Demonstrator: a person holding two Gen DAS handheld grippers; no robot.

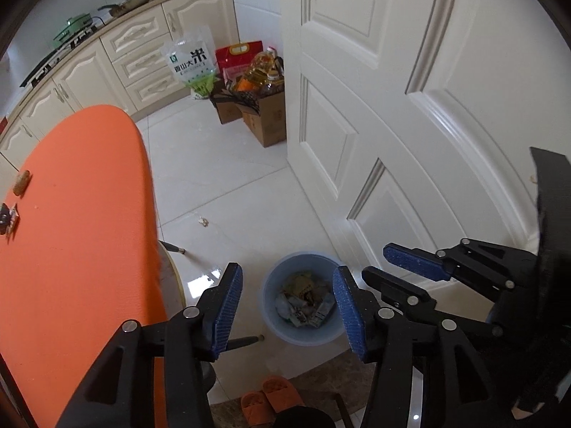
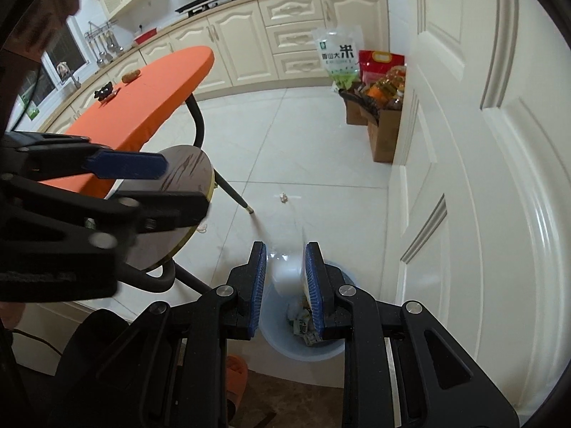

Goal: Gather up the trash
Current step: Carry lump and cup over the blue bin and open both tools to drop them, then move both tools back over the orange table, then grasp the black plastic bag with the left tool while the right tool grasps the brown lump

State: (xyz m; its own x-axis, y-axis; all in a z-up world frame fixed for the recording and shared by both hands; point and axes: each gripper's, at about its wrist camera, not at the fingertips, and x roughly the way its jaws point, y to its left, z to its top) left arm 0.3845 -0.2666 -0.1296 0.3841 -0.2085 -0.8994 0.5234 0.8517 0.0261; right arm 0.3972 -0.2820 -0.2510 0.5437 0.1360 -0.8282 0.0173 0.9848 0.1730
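A pale blue bin (image 1: 273, 315) stands on the white floor by the door, with several wrappers and scraps (image 1: 303, 303) inside. My left gripper (image 1: 289, 269) hangs open straight above it, nothing between its blue pads. My right gripper (image 2: 285, 248) is shut on a clear, whitish plastic wrapper (image 2: 285, 273) and hovers over the same bin (image 2: 303, 353). Each gripper shows in the other's view: the right gripper (image 1: 374, 262) beside the bin, the left gripper (image 2: 185, 185) over the stool. On the orange table (image 1: 82, 214) lie a brown scrap (image 1: 22, 182) and a dark item (image 1: 5, 219).
A small scrap (image 2: 283, 198) lies on the floor tiles. A round dark stool (image 2: 185, 167) stands beside the table, its legs near the bin. The white door (image 1: 410, 107) is close on the right. Cardboard boxes with bottles and bags (image 1: 257, 100) sit by the cabinets. Orange slippers (image 1: 271, 396) lie below.
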